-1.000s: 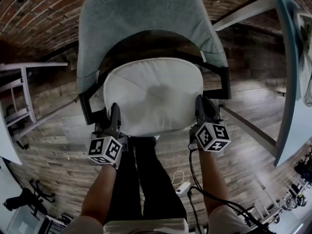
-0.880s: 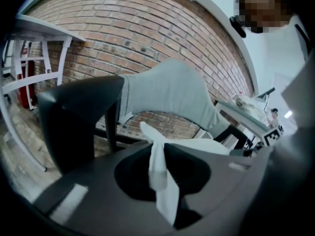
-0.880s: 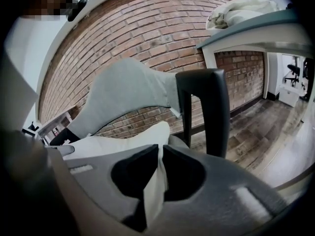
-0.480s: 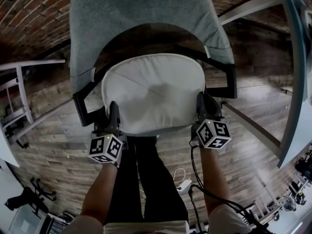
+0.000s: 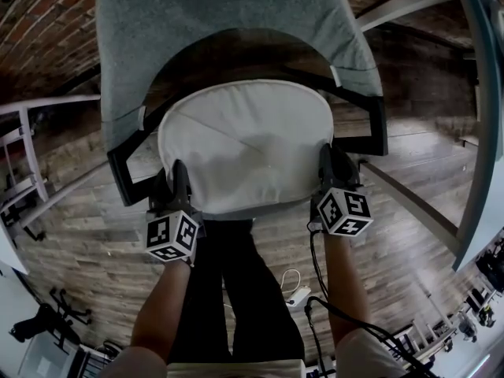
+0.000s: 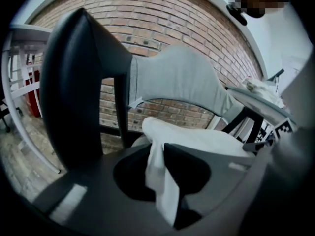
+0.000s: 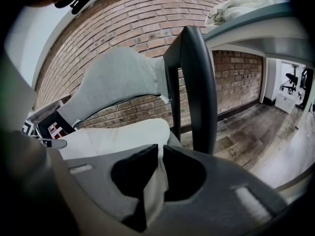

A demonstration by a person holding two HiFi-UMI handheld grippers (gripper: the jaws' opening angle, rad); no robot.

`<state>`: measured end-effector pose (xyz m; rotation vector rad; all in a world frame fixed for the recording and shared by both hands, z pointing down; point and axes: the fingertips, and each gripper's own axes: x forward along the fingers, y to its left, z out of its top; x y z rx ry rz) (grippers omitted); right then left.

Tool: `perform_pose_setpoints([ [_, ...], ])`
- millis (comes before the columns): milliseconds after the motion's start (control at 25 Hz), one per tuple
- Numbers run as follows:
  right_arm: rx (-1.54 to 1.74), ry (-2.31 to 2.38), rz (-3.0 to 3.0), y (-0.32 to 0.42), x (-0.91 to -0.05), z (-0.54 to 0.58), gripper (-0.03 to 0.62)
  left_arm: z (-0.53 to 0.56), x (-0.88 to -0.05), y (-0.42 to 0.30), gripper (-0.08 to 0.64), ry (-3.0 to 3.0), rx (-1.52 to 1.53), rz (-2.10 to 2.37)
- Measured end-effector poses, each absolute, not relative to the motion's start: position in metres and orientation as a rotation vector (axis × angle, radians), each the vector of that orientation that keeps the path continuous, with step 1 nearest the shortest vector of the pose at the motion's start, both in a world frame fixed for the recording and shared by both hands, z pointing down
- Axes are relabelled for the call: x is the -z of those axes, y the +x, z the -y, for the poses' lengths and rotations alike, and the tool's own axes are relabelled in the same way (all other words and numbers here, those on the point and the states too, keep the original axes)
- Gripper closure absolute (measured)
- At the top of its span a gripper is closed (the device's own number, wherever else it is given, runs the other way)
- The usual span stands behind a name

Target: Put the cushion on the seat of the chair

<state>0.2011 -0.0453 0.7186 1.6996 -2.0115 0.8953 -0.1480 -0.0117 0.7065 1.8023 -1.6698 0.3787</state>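
A white cushion (image 5: 244, 144) lies flat inside the frame of a chair with a grey fabric back (image 5: 228, 14) and black arms (image 5: 126, 179), and it hides the seat. My left gripper (image 5: 178, 173) is shut on the cushion's near left corner. In the left gripper view, white fabric (image 6: 160, 181) is pinched between the left gripper's (image 6: 156, 149) jaws. My right gripper (image 5: 329, 156) holds the near right corner. Its jaws have just eased open a little, and the right gripper view shows cushion fabric (image 7: 156, 181) still clamped in the right gripper (image 7: 158, 154). I cannot tell whether the cushion rests on the seat.
A pale table edge (image 5: 480, 132) runs down the right, with a crumpled cloth (image 7: 236, 6) on top. A white frame (image 5: 31, 132) stands at the left. The person's legs (image 5: 236, 290) and a cable (image 5: 295, 290) are over the wood floor. A brick wall is behind the chair.
Both grippers have sunk with the cushion, which now sits lower inside the chair's arms. The chair fills more of the head view.
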Motion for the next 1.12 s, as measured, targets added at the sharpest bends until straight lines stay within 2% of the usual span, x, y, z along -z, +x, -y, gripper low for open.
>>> perform_pose_setpoints([
  [600, -0.854, 1.736, 1.917, 0.207, -0.745, 0.044, 0.552, 0.01, -0.739, -0.149, 0.52, 1.774, -0.554, 1.706],
  [1120, -0.827, 1.787, 1.876, 0.212, -0.741, 0.042, 0.503, 0.008, -0.737, -0.15, 0.505, 1.767, -0.569, 1.722],
])
